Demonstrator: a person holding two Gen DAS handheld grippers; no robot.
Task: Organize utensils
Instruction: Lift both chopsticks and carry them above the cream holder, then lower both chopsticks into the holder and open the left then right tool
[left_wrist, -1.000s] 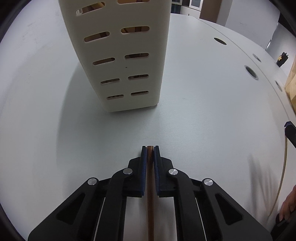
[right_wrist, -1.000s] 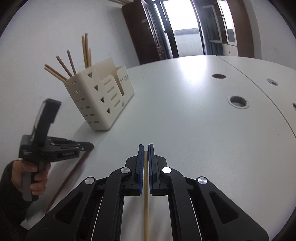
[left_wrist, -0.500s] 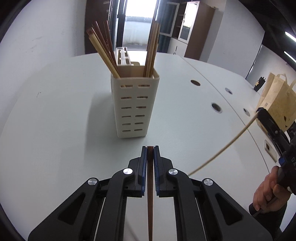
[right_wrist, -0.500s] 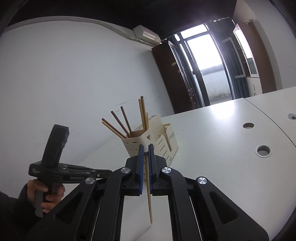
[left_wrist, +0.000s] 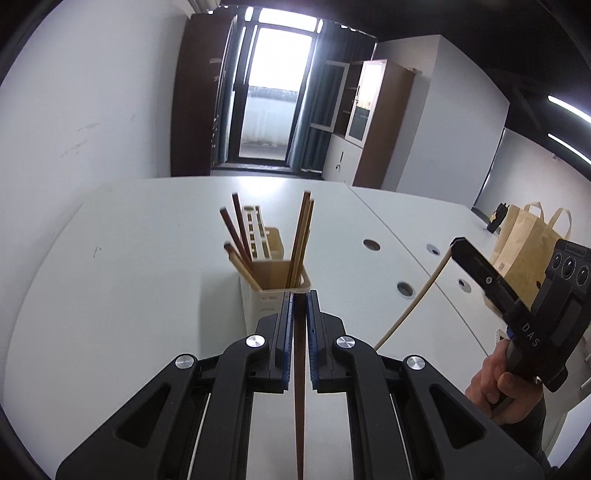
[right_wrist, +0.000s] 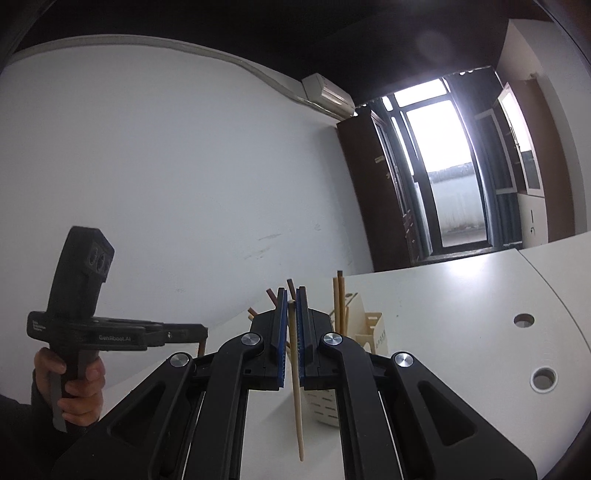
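A cream slotted utensil holder (left_wrist: 273, 291) stands on the white table (left_wrist: 129, 280) with several brown and tan chopsticks (left_wrist: 242, 236) sticking up from it. My left gripper (left_wrist: 300, 295) is shut on a dark brown chopstick (left_wrist: 300, 387) and hangs just in front of and above the holder. My right gripper (right_wrist: 291, 293) is shut on a pale chopstick (right_wrist: 296, 387) that hangs down, tip free; it also shows in the left wrist view (left_wrist: 410, 299). The holder in the right wrist view (right_wrist: 365, 343) is partly hidden behind my fingers.
The table has round cable holes (left_wrist: 371, 244) to the right of the holder. A brown paper bag (left_wrist: 524, 243) stands at the far right. The right gripper body (left_wrist: 517, 306) is at the right; the left gripper body (right_wrist: 85, 325) shows left in the right wrist view.
Both grippers have risen and tilted up, each lifting its chopstick off the table. The holder now looks farther away and lower in both views.
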